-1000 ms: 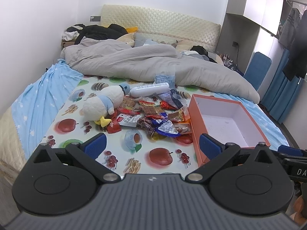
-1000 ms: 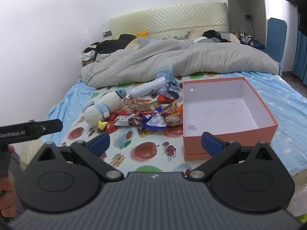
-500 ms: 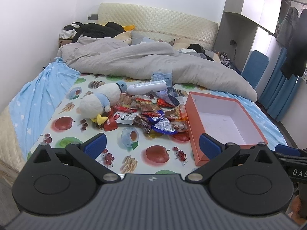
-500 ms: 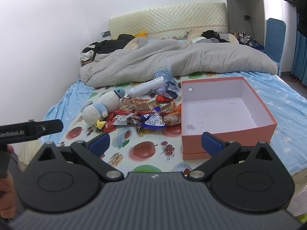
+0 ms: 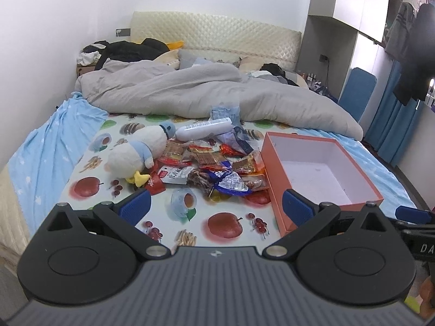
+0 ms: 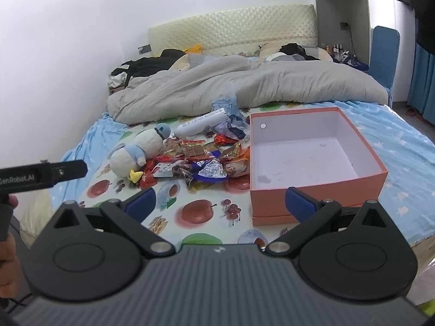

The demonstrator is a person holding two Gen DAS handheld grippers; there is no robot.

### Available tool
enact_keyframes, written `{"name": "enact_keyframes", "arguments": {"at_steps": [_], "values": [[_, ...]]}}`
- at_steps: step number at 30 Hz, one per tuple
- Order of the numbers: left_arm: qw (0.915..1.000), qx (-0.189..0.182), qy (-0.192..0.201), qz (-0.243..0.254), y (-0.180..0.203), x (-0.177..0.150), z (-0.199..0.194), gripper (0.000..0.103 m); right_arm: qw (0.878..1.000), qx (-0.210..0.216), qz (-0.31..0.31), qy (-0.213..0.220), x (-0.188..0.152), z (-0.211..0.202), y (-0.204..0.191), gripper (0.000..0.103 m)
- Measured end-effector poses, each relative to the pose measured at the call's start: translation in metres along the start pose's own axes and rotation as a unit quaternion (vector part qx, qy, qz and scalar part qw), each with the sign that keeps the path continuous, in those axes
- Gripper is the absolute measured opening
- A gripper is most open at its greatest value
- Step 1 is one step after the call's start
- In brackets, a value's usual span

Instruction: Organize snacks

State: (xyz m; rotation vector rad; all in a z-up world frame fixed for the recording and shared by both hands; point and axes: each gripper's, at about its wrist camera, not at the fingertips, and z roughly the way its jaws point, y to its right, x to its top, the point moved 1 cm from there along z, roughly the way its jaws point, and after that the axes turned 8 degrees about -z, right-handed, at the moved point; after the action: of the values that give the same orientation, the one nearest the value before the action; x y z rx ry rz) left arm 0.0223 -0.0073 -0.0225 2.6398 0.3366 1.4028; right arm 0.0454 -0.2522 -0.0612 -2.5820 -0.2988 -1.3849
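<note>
Left wrist view looks down the bed (image 5: 43, 163), with the left tongs (image 5: 216, 207) held low over its foot end, blue pads spread wide apart and nothing between them. A fruit-patterned sheet (image 5: 187, 214) covers the near part of the bed. On it, ahead of the left tongs, lies the pile of snacks (image 5: 214, 163): red, brown and blue-and-white packets heaped loosely, some overlapping. A white plush duck (image 5: 136, 154) with a blue collar lies touching the left edge of the pile, and a white bottle (image 5: 204, 131) lies on its side at the far edge. Just right of the snacks stands the orange box (image 5: 274, 179), open at the top, with a pale lining and nothing inside that I can see; the nearest packets touch its left wall. A grey duvet (image 5: 217, 95) is bunched across the bed beyond all this.

From the right wrist view, the right tongs (image 6: 220, 202) hover at the foot of the bed too, equally wide open and holding nothing, roughly in line with the near left corner of the orange box (image 6: 312, 190). The snacks (image 6: 201, 163) sit to the box's left. At the left edge a hand (image 6: 8, 247) grips the handle of the other device.
</note>
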Motion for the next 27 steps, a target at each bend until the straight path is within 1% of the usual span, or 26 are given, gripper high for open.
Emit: {"name": "enact_keyframes", "arguments": {"at_steps": [3, 6, 9, 13, 17, 22, 27], "values": [[0.9999, 0.001, -0.012, -0.003, -0.001, -0.006, 0.004, 0.103, 1.0, 0.002, 0.007, -0.015, -0.002, 0.006, -0.003, 0.103], [0.9998, -0.005, -0.015, -0.01, -0.001, -0.011, 0.002, 0.103, 1.0, 0.005, -0.006, -0.013, -0.002, 0.005, -0.008, 0.103], [0.9998, -0.005, -0.014, -0.011, -0.003, -0.014, -0.001, 0.103, 1.0, -0.009, -0.013, -0.011, -0.003, 0.001, -0.013, 0.103], [0.9998, -0.005, -0.017, -0.013, -0.003, -0.017, 0.001, 0.103, 1.0, -0.006, -0.011, -0.006, -0.004, -0.002, -0.013, 0.103], [0.9994, -0.003, -0.027, -0.02, -0.012, -0.02, 0.003, 0.103, 1.0, -0.001, -0.009, -0.007, -0.006, 0.0, -0.012, 0.103], [0.9989, 0.001, -0.039, -0.027, -0.021, -0.023, 0.014, 0.103, 1.0, 0.013, 0.0, -0.015, -0.007, 0.011, -0.012, 0.103], [0.9984, 0.001, -0.048, -0.03, -0.028, -0.023, 0.029, 0.103, 1.0, 0.008, -0.004, -0.017, -0.006, 0.022, -0.017, 0.103]]}}
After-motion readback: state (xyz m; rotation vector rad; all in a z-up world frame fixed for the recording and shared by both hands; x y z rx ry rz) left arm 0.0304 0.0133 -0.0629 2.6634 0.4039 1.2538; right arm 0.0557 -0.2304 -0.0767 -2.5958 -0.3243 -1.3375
